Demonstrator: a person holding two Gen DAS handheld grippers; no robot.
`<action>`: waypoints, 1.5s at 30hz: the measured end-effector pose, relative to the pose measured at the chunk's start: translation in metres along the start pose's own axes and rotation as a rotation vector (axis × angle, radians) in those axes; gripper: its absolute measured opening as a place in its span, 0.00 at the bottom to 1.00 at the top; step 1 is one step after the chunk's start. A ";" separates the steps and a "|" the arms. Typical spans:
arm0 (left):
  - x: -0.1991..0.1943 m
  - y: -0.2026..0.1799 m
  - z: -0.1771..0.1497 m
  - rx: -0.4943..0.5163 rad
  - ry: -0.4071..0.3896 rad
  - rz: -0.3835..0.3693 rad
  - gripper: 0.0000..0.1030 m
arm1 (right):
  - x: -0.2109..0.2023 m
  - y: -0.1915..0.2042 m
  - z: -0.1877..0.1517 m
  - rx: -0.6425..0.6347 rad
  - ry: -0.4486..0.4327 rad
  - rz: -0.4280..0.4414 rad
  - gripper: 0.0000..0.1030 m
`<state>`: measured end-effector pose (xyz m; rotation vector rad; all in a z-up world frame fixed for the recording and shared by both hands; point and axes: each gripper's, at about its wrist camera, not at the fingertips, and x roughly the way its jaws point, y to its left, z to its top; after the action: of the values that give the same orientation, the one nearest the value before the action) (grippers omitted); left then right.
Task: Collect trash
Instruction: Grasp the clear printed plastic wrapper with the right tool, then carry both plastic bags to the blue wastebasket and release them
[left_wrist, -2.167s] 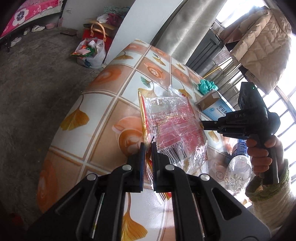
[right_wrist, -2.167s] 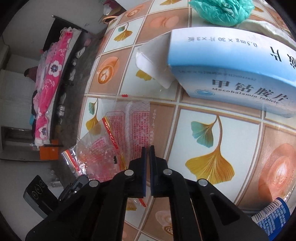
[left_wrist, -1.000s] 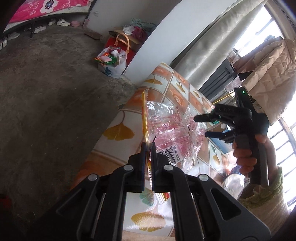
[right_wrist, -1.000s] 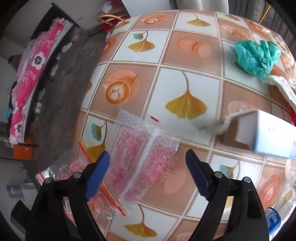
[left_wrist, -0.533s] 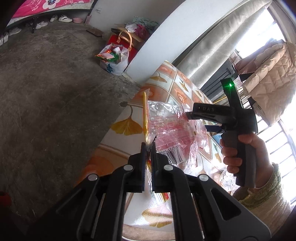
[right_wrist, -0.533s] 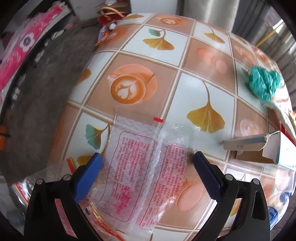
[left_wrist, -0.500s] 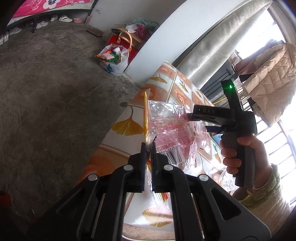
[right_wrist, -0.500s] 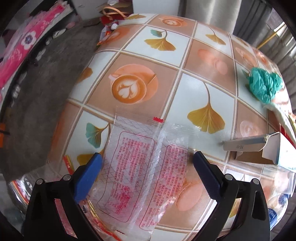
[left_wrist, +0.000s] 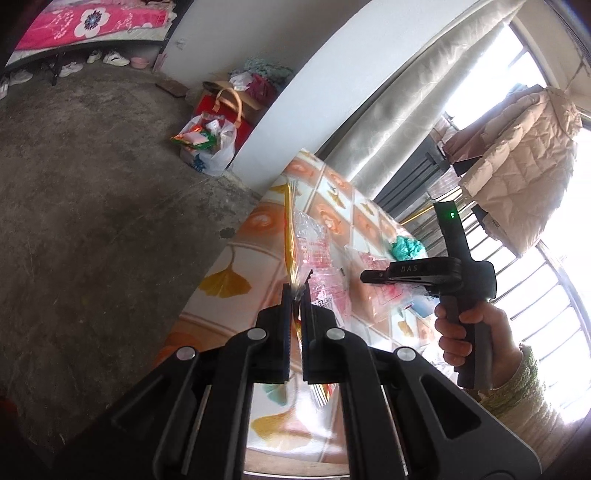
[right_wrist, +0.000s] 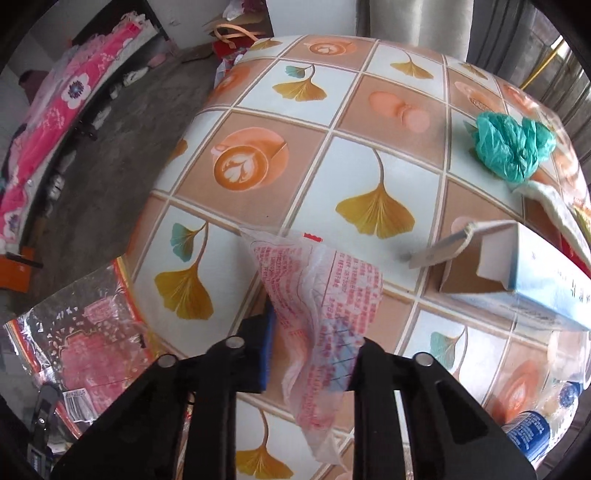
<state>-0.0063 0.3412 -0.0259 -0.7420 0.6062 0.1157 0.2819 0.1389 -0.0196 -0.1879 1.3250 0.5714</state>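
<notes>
My left gripper (left_wrist: 294, 291) is shut on the corner of a large clear plastic bag with red and yellow print (left_wrist: 316, 258), held up over the near left edge of the tiled table (left_wrist: 332, 192); the bag also shows in the right wrist view (right_wrist: 85, 339). My right gripper (right_wrist: 308, 332) has its jaws closing on a crumpled clear wrapper with red print (right_wrist: 325, 295), which bunches up between the blue pads. It also shows in the left wrist view (left_wrist: 369, 276), over that wrapper (left_wrist: 384, 291).
On the table lie a crumpled teal plastic bag (right_wrist: 511, 146), an open blue-and-white medicine box (right_wrist: 532, 277), a white cloth (right_wrist: 554, 206) and a plastic bottle with a blue label (right_wrist: 532, 432). A full trash bag (left_wrist: 207, 144) stands on the concrete floor by the wall.
My right gripper's jaws have come much closer together around the red-print wrapper, which has crumpled and risen between them. My left gripper still holds the big bag, now slightly higher.
</notes>
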 end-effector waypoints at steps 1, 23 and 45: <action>-0.002 -0.006 0.002 0.013 -0.009 -0.007 0.02 | -0.005 -0.003 -0.002 0.000 -0.011 0.012 0.15; -0.033 -0.224 -0.001 0.408 -0.038 -0.317 0.01 | -0.207 -0.154 -0.133 0.213 -0.384 0.365 0.09; 0.161 -0.564 -0.278 0.922 0.641 -0.690 0.01 | -0.220 -0.520 -0.456 1.202 -0.558 0.090 0.10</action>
<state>0.1666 -0.2780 0.0631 -0.0276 0.8711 -1.0164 0.1179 -0.5683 -0.0232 0.9542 0.9345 -0.1694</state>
